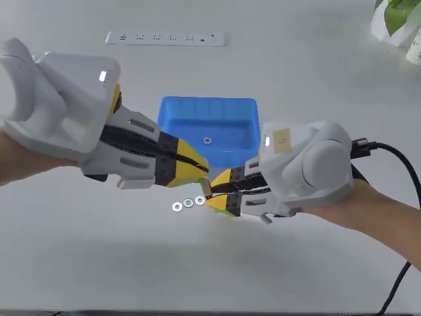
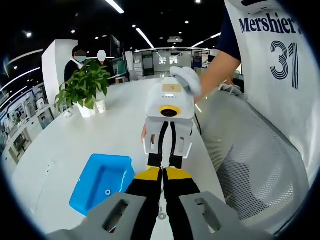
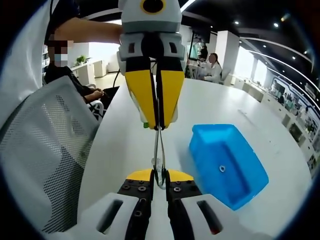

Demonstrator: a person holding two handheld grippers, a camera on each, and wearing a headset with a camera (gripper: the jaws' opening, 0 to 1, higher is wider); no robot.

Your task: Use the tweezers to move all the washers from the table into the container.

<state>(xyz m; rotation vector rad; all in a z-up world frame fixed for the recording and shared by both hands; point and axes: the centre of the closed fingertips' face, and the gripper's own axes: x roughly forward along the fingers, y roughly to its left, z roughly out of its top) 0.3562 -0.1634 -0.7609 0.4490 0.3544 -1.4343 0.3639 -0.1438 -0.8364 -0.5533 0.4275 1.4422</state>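
Thin metal tweezers [image 1: 206, 186] bridge my two grippers just in front of the blue container [image 1: 207, 101]. My left gripper [image 1: 202, 172] comes in from the left, its yellow jaws shut on one end. My right gripper [image 1: 212, 194] comes in from the right, shut on the other end. In the right gripper view the tweezers [image 3: 158, 145] run from the left gripper [image 3: 159, 122] above down into my right gripper [image 3: 160, 176]. Three washers [image 1: 189, 203] lie in a row on the table under the jaws. One washer [image 1: 208, 140] lies inside the container [image 3: 247, 192].
A white power strip [image 1: 166, 39] lies at the table's far edge and a potted plant [image 1: 398, 16] stands at the far right. The right gripper's black cable [image 1: 402, 168] trails off right. A mesh chair [image 2: 250, 165] stands beside the table.
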